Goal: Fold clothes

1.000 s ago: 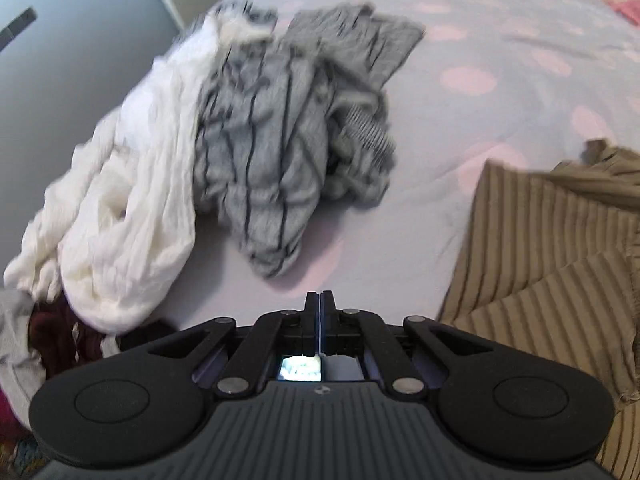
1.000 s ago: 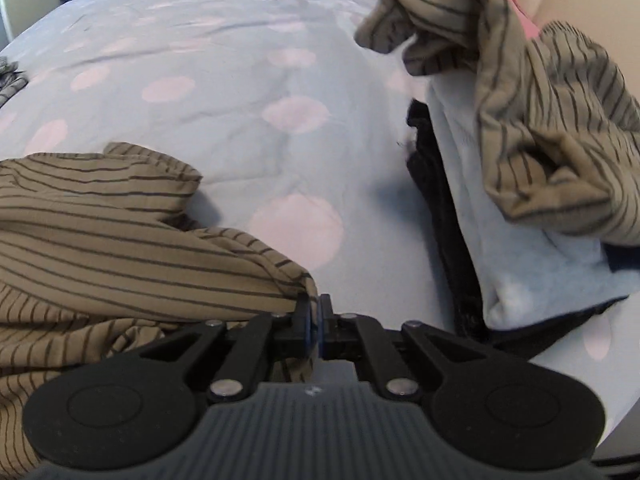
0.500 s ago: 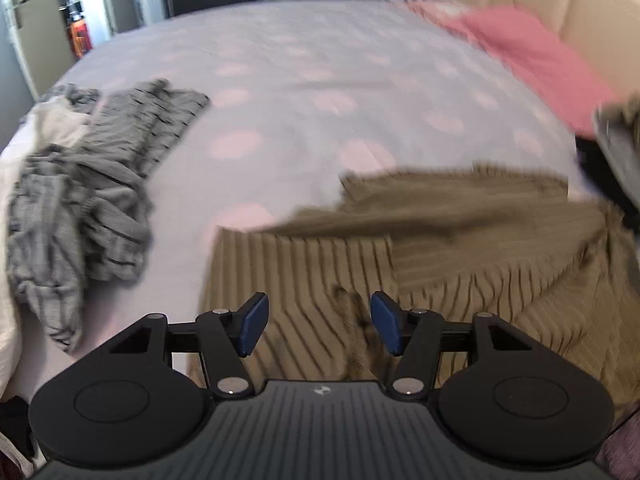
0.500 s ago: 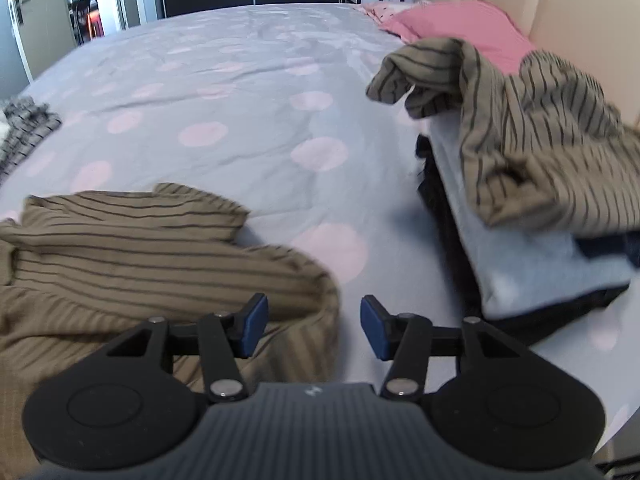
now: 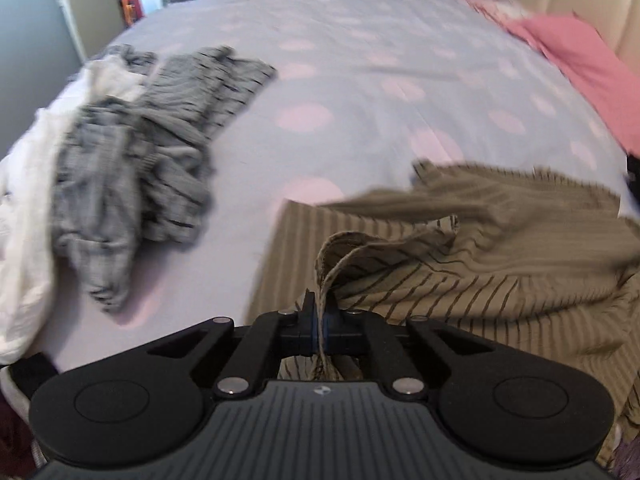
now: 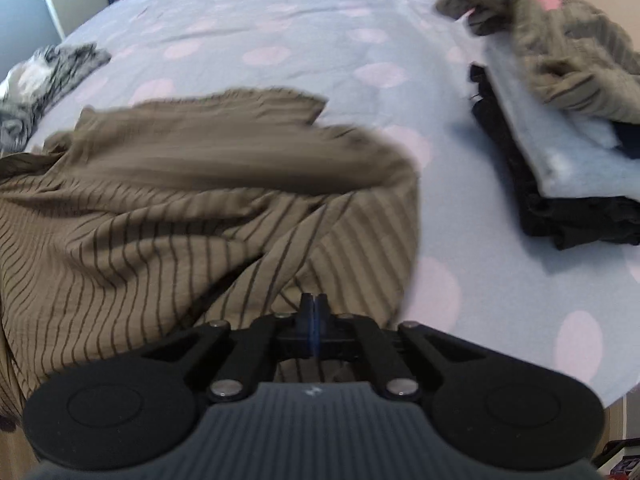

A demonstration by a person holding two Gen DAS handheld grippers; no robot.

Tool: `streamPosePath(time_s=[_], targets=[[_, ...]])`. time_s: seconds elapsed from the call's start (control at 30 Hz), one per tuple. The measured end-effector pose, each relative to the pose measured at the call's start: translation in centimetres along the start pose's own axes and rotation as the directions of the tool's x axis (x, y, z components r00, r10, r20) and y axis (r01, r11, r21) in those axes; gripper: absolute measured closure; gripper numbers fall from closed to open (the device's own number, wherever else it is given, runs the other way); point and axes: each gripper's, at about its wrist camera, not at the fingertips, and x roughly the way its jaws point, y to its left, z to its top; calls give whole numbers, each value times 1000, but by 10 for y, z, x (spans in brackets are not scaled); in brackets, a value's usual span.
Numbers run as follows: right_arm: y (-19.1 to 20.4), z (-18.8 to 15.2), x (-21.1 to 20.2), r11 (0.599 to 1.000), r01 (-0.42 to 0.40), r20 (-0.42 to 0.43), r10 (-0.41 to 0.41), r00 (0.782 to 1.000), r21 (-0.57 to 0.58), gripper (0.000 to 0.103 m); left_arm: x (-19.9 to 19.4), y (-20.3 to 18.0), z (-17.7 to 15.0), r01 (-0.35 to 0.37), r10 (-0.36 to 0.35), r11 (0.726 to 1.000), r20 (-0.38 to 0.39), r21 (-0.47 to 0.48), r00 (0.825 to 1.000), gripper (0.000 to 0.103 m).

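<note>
Bare bedspread (image 5: pixel 360 80) ahead; grey clothes pile (image 5: pixel 132 176) blocks left

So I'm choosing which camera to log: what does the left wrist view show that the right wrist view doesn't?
Only the left wrist view shows the white garment and the left claw pinching a fabric edge. Only the right shows the folded stack and the right claw. Both show the brown striped garment, grey striped clothes and dotted bedspread.

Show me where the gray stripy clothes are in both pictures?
Left wrist view: gray striped clothes lie crumpled at left, beside the white garment.
Right wrist view: small, at the far left edge.
Shared landmark: the brown striped shirt on the bed.
</note>
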Motion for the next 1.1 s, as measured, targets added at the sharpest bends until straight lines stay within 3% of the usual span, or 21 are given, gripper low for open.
streamPosePath(time_s=[0.07,0.23,0.47,0.53,0.6,0.63,0.67,0.77,0.87,1.1], targets=[[-15,7,-7,999,36,1,-36,999,0,103,-10,14,2,-9,9,999,-2,-33,1000,103],[-62,18,-14,989,144,-38,-143,989,44,103,-26,47,2,-112,110,992,-24,-62,994,103],[-101,25,-16,952,307,-87,-307,948,-10,103,-29,91,-4,-308,301,942,-69,-135,951,103],[-101,27,-21,958,285,-89,-285,954,-6,97,-34,98,-4,-297,289,941,-71,-162,955,100],[-97,30,-32,963,268,-57,-268,962,-3,92,-40,100,-2,-277,270,945,-67,-176,961,88],[-94,32,-39,966,258,-33,-258,966,-4,77,-45,100,0,-275,269,945,-55,-177,961,72],[-91,33,-46,971,239,-10,-239,971,-5,69,-50,99,3,-278,274,944,-44,-176,961,60],[-80,43,-68,989,145,69,-142,987,-33,66,-63,93,15,-264,267,952,-3,-155,964,59],[-60,55,-74,992,76,119,-63,991,-103,66,-67,82,34,-202,207,972,31,-120,978,58],[-37,81,-39,974,62,109,-39,993,-220,65,-70,79,57,-230,231,971,6,-67,973,57]])
